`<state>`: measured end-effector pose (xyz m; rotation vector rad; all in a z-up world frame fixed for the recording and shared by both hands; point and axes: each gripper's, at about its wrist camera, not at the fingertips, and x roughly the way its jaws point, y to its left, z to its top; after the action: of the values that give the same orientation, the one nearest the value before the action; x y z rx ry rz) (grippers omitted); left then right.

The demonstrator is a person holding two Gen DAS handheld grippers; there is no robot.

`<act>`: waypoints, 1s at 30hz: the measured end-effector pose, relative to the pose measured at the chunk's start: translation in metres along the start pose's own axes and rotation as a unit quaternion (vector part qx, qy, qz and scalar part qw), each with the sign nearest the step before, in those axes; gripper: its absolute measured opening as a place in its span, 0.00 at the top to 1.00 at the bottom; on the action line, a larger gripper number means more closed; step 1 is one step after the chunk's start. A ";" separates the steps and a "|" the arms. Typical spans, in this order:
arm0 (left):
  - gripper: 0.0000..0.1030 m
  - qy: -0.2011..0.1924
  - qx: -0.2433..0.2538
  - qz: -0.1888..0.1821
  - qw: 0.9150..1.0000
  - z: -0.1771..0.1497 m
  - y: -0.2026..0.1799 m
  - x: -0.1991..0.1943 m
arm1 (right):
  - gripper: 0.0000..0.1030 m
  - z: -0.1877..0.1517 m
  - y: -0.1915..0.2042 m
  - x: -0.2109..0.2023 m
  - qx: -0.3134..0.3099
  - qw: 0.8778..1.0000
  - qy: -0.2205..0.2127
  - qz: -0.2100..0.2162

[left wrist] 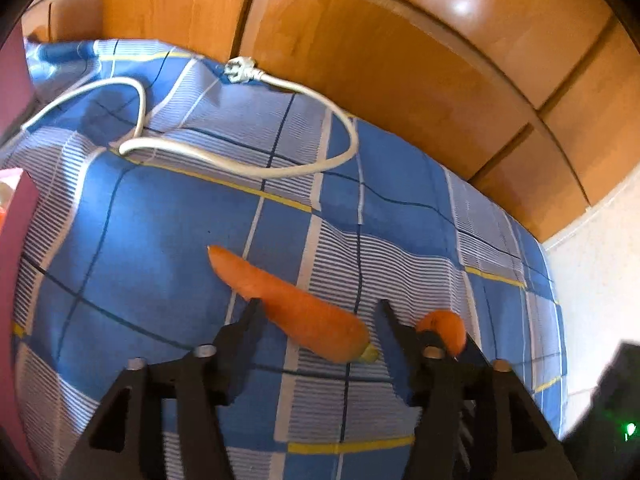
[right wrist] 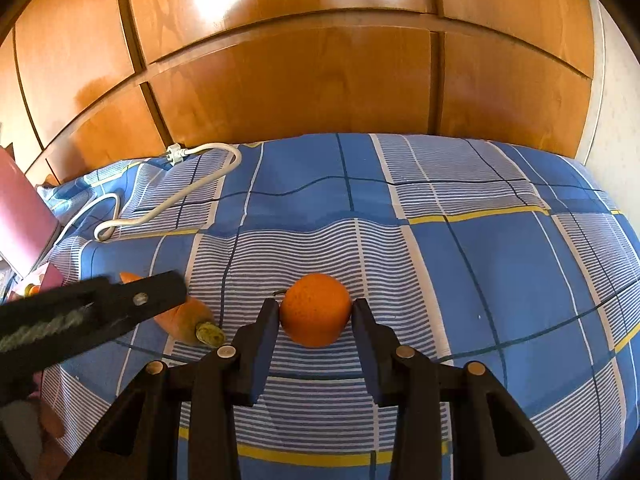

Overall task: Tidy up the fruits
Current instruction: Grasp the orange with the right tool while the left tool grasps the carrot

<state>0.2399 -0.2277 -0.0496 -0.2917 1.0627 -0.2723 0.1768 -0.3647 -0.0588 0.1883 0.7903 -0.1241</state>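
Observation:
A carrot (left wrist: 288,300) lies slantwise on the blue checked bedsheet (left wrist: 160,220), its green stub toward me. My left gripper (left wrist: 319,306) stands open astride it; the left fingertip (left wrist: 252,312) overlaps the carrot, the right one stands clear of it. A round orange (right wrist: 315,310) sits between the fingers of my right gripper (right wrist: 314,306), both pads against its sides. In the left wrist view the orange (left wrist: 442,326) peeks out behind my right finger. The right wrist view shows the left gripper's finger (right wrist: 120,304) over the carrot (right wrist: 188,320).
A white power cable (left wrist: 240,160) with its plug (left wrist: 238,70) loops across the far side of the bed. A pink box (right wrist: 20,216) stands at the left edge. Wooden wardrobe doors (right wrist: 300,80) rise behind the bed. The bed ends at the right by a pale surface (left wrist: 600,280).

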 end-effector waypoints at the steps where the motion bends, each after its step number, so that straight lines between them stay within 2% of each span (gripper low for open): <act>1: 0.35 0.003 -0.008 0.006 1.000 0.001 0.001 0.004 | 0.63 0.000 0.000 0.000 0.000 1.000 0.000 0.001; 3: 0.38 0.015 -0.022 0.004 1.000 0.001 0.005 0.011 | 0.63 0.000 0.000 -0.001 -0.001 1.000 0.000 0.002; 4: 0.41 0.008 -0.021 0.005 1.000 0.001 0.006 0.010 | 0.63 -0.001 0.000 -0.002 -0.001 1.000 0.001 0.002; 6: 0.53 0.010 -0.011 -0.013 1.000 0.001 0.008 0.007 | 0.63 -0.002 -0.001 -0.004 -0.002 1.000 0.001 0.004; 10: 0.65 0.011 0.006 -0.037 0.999 -0.004 0.012 -0.004 | 0.64 -0.003 0.000 -0.007 -0.003 1.000 0.000 0.010; 15: 0.87 0.008 0.032 -0.051 0.998 -0.011 0.021 -0.023 | 0.64 -0.006 0.009 -0.018 -0.015 1.000 -0.005 0.025; 20: 0.87 0.018 0.014 -0.051 0.998 -0.008 0.031 -0.025 | 0.64 -0.013 0.016 -0.024 -0.021 0.999 -0.003 0.031; 25: 0.86 0.022 0.018 -0.041 0.999 -0.007 0.031 -0.026 | 0.64 -0.019 0.015 -0.028 -0.013 0.999 0.002 0.030; 30: 0.69 0.025 0.005 -0.044 0.999 -0.003 0.024 -0.024 | 0.64 -0.021 0.016 -0.026 -0.011 0.999 0.005 0.030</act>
<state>0.2282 -0.1968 -0.0400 -0.3251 1.0982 -0.3656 0.1470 -0.3432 -0.0524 0.1909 0.7952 -0.0584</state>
